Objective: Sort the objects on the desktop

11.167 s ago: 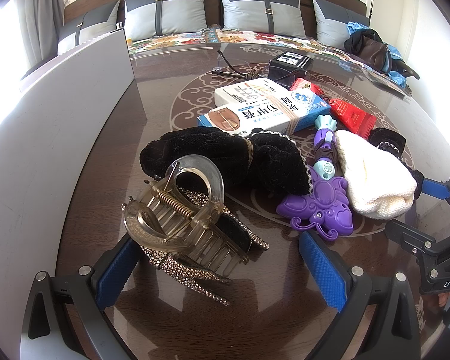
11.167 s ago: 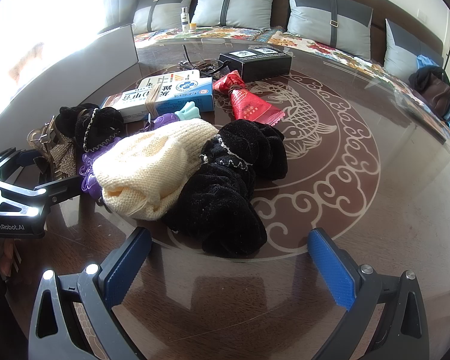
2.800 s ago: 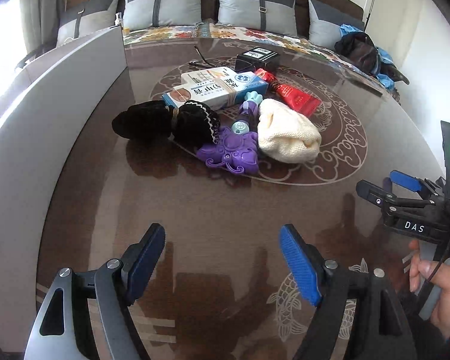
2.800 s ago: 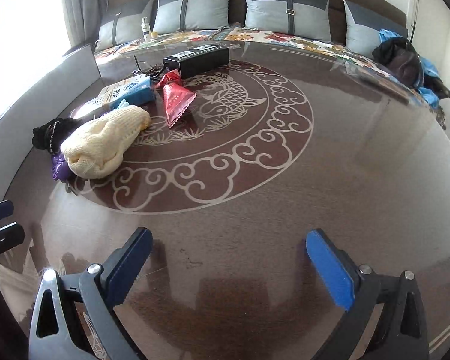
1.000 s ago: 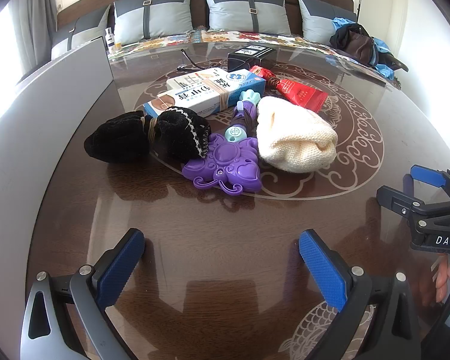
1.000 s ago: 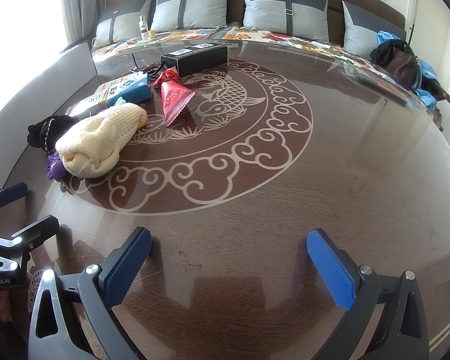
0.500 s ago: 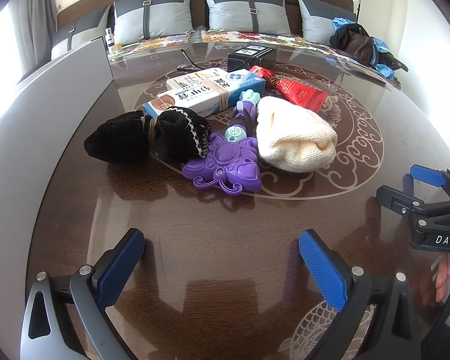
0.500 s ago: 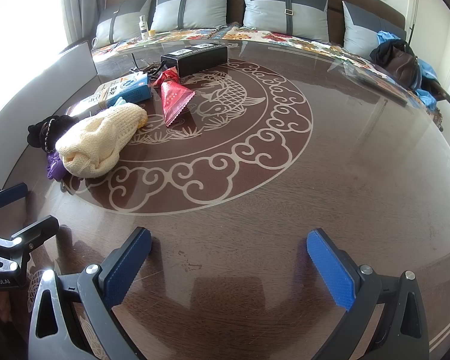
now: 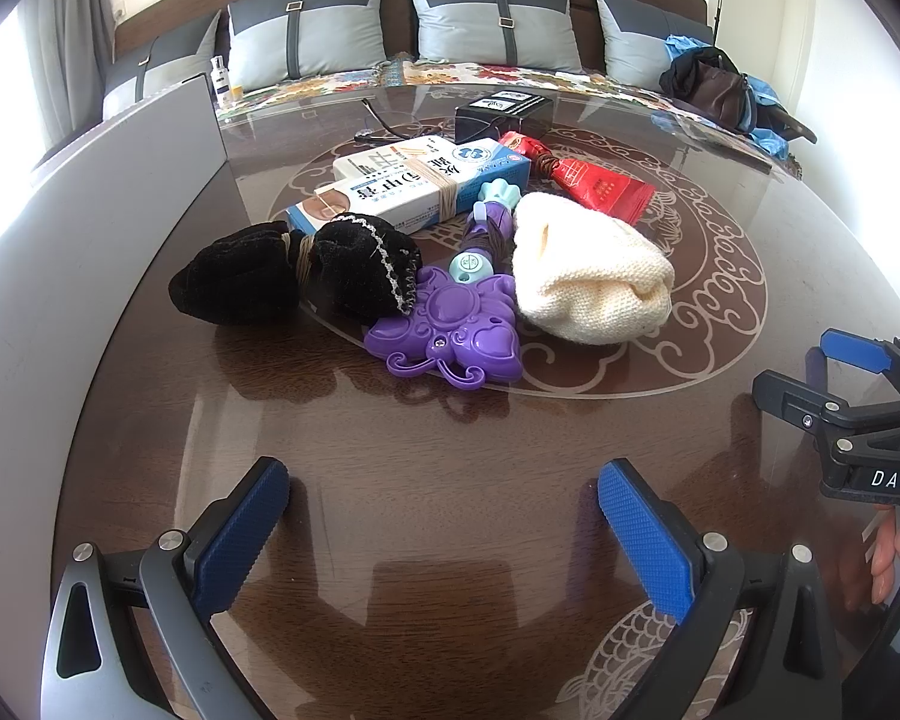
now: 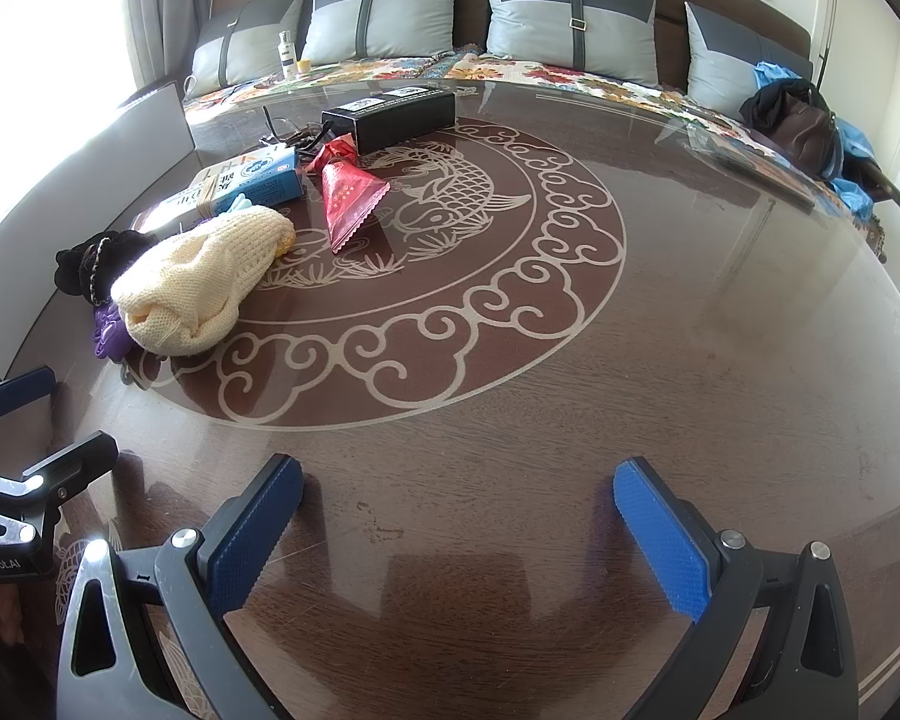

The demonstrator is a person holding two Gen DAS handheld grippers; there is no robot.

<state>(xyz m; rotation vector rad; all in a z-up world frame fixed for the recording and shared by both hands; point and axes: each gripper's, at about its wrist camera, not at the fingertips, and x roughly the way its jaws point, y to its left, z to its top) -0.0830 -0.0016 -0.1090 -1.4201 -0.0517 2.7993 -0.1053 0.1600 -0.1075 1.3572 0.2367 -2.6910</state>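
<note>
A cluster of objects lies on the round dark table [image 9: 450,480]: black velvet scrunchies [image 9: 294,276], a purple toy wand [image 9: 450,330], a cream knitted hat [image 9: 594,282], a blue-white box bundle [image 9: 414,186], a red packet [image 9: 600,186] and a black box [image 9: 504,114]. My left gripper [image 9: 444,516] is open and empty, well short of the purple toy. My right gripper [image 10: 456,516] is open and empty over bare table; the hat [image 10: 204,282] and red packet [image 10: 348,198] lie far to its left. The right gripper also shows at the right edge of the left wrist view [image 9: 840,384].
A grey panel [image 9: 90,228] stands along the table's left edge. A sofa with grey cushions [image 9: 486,18] runs behind the table, with a dark bag [image 9: 714,90] on it. A small bottle [image 9: 222,78] stands at the back left. Black cables [image 9: 384,126] lie by the black box.
Over the last second nothing has visibly moved. Earlier, a hair claw and a second black scrunchie lay in the cluster and both grippers were close to it; those things are out of view now.
</note>
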